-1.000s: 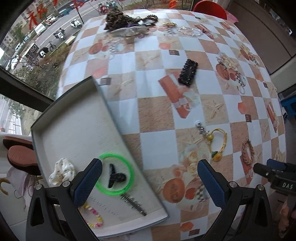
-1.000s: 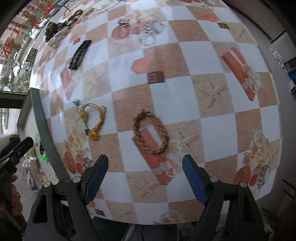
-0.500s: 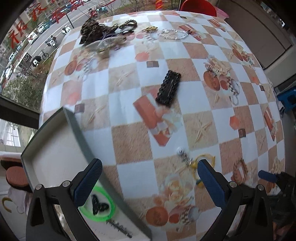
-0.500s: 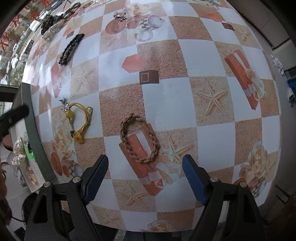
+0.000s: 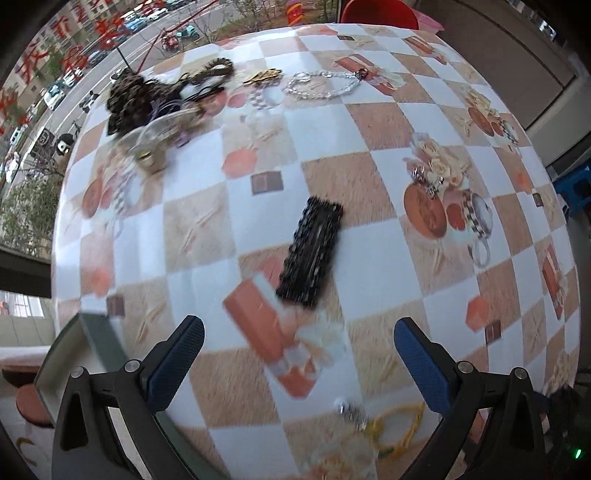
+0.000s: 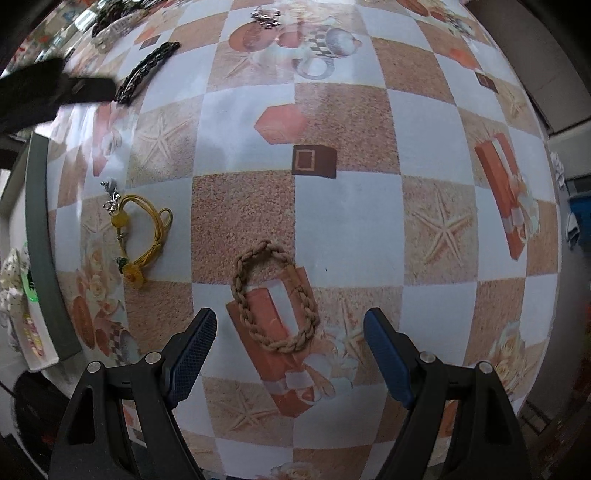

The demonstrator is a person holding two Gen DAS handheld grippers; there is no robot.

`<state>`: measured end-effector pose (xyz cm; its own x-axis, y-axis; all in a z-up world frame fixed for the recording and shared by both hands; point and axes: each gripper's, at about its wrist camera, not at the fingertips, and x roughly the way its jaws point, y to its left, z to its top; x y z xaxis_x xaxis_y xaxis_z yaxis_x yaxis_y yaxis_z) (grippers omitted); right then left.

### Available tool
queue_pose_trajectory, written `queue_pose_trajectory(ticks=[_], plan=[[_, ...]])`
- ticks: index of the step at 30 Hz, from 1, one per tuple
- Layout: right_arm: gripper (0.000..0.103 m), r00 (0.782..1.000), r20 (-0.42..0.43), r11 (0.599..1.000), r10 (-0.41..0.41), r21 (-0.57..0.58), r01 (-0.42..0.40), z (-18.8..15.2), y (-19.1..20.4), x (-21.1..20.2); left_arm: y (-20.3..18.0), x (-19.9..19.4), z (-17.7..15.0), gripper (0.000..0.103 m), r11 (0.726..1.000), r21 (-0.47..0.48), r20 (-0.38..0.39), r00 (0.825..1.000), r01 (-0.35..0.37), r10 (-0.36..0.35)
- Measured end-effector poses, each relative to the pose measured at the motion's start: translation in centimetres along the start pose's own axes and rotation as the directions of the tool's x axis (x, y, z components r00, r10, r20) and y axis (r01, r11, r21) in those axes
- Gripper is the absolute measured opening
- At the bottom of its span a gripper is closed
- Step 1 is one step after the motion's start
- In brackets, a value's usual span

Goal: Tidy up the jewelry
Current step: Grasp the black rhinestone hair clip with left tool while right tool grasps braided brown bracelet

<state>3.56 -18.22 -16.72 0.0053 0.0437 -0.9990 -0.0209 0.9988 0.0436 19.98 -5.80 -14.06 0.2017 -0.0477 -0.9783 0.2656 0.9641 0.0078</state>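
Note:
My left gripper point(image 5: 299, 354) is open and empty above the checked tablecloth, with a black beaded hair clip point(image 5: 311, 252) lying just ahead of it. The clip also shows in the right wrist view point(image 6: 147, 71). My right gripper point(image 6: 290, 341) is open and empty, with a braided tan bracelet point(image 6: 275, 295) lying between and just ahead of its fingertips. A yellow cord bracelet point(image 6: 142, 236) with beads lies left of it; it also shows in the left wrist view point(image 5: 397, 430). The grey tray point(image 6: 44, 236) sits at the table's left edge.
A pile of dark hair ties and clips point(image 5: 147, 99) and a clear bead bracelet point(image 5: 325, 83) lie at the far side of the table. A small silver charm point(image 6: 264, 16) lies far ahead. The tray point(image 5: 99, 339) holds a green ring point(image 6: 27, 284) and a white scrunchie point(image 6: 11, 273).
My left gripper has moved forward from over the tray toward the black hair clip. My right gripper has moved closer to the braided bracelet, which now lies between its fingertips.

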Motion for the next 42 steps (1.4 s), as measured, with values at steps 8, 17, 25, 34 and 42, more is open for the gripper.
queue_pose_trajectory(ticks=[8, 17, 25, 34, 42], plan=[[0.084, 0.999, 0.02, 0.998, -0.041, -0.046, 0.042, 0.3, 1.6, 1.2, -1.2, 3.1, 2.4, 0.097, 0.999, 0.054, -0.015, 1.0, -0.005, 0.006], [0.078, 0.997, 0.054, 0.996, -0.05, -0.076, 0.054, -1.0, 3.1, 1.7, -1.1, 4.2, 2.9, 0.091, 0.998, 0.058, -0.022, 1.0, 0.024, -0.023], [0.038, 0.997, 0.069, 0.995, -0.044, -0.081, 0.05, -1.4, 3.8, 0.5, -2.1, 3.4, 3.3, 0.034, 0.993, 0.104, -0.003, 0.998, 0.055, -0.055], [0.009, 0.997, 0.07, 1.0, 0.027, 0.008, -0.028, -0.6, 1.7, -1.0, -1.7, 1.2, 1.5, 0.033, 0.995, 0.069, 0.019, 0.997, 0.072, -0.073], [0.002, 0.987, 0.072, 0.983, 0.144, 0.101, -0.151, -0.4, -0.8, -2.7, -0.6, -2.5, -2.6, 0.033, 0.996, 0.028, 0.042, 0.995, 0.087, -0.088]])
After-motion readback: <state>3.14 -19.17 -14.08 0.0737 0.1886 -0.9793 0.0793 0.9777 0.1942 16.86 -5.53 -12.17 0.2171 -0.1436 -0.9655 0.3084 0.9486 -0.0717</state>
